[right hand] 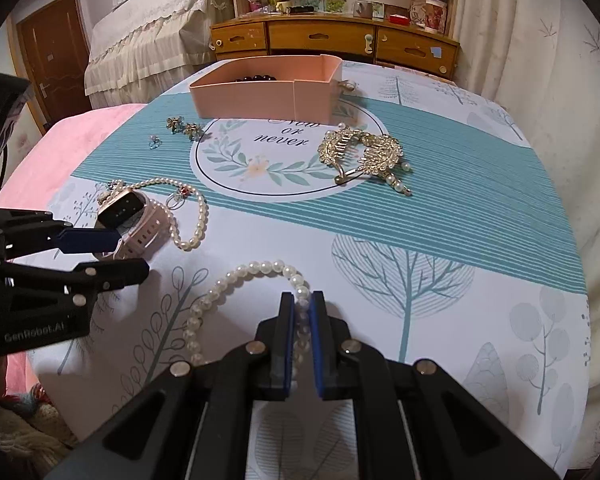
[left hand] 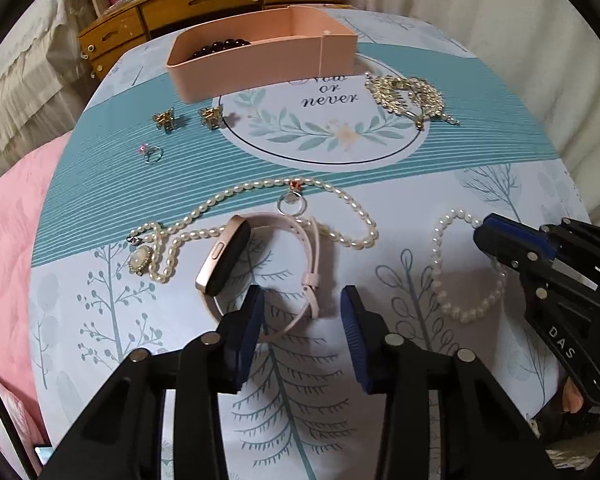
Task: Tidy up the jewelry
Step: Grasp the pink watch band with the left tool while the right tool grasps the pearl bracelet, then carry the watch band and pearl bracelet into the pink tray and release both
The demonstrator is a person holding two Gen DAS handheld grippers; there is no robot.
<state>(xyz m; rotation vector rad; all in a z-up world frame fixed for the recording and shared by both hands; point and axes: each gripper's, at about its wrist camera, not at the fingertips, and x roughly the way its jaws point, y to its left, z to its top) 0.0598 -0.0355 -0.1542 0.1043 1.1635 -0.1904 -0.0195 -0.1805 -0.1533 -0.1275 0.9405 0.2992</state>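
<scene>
The right gripper (right hand: 301, 312) pinches the pearl bracelet (right hand: 236, 276) at lower centre, jaws nearly together. The left gripper (left hand: 303, 312) hangs spread over the pink watch (left hand: 236, 256) (strap between the pads). Beyond lie a pearl necklace (left hand: 340, 196) and gold hair comb (right hand: 360, 152). Top centre, the pink box (left hand: 260, 60) holds dark beads (left hand: 220, 46).

Wooden drawer unit (right hand: 332, 40) behind; cream curtains (right hand: 520, 40); brown door (right hand: 52, 60) left
</scene>
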